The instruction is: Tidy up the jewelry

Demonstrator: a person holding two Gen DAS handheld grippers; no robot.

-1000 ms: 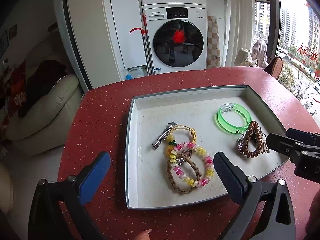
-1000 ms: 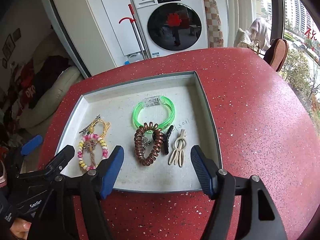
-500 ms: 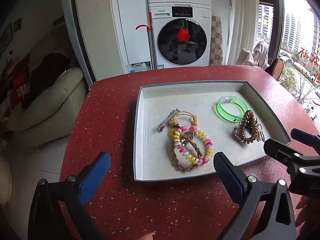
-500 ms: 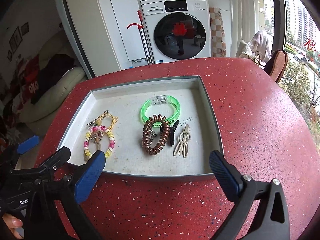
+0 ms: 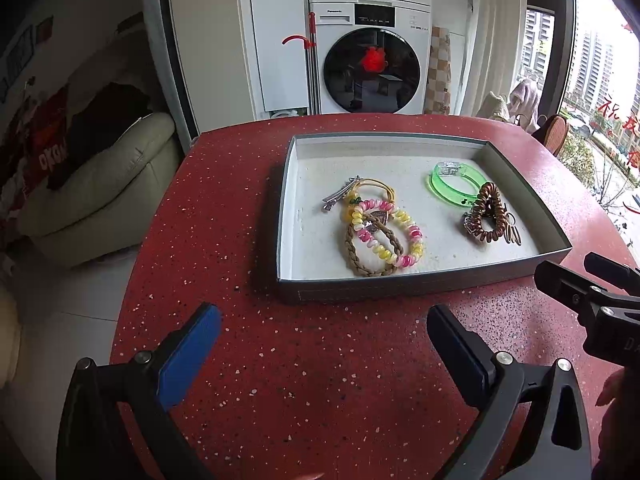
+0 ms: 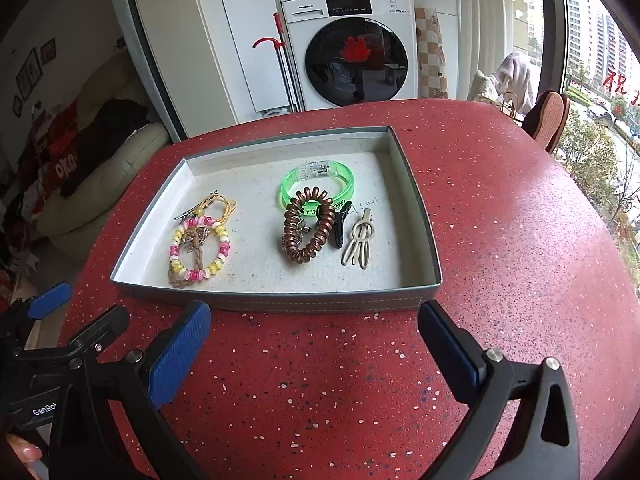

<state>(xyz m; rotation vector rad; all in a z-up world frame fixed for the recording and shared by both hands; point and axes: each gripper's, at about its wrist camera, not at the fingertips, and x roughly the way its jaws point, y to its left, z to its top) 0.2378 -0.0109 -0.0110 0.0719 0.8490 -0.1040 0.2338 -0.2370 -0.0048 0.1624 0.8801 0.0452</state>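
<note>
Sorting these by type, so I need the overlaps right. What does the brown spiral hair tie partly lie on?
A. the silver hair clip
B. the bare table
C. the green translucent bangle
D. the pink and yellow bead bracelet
C: in the right wrist view the brown spiral hair tie overlaps the near edge of the green translucent bangle, inside the tray.

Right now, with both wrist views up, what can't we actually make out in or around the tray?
- Left wrist view: the beige clip and anything beside it sit mostly behind the brown spiral hair tie.
- Right wrist view: the charm inside that tie is too small to identify; handwriting on the tray floor is too small to read.
- Both views: the pieces in the beaded bracelet pile overlap, so their count is unclear.
- Each gripper's handle runs off the bottom edge.
</note>
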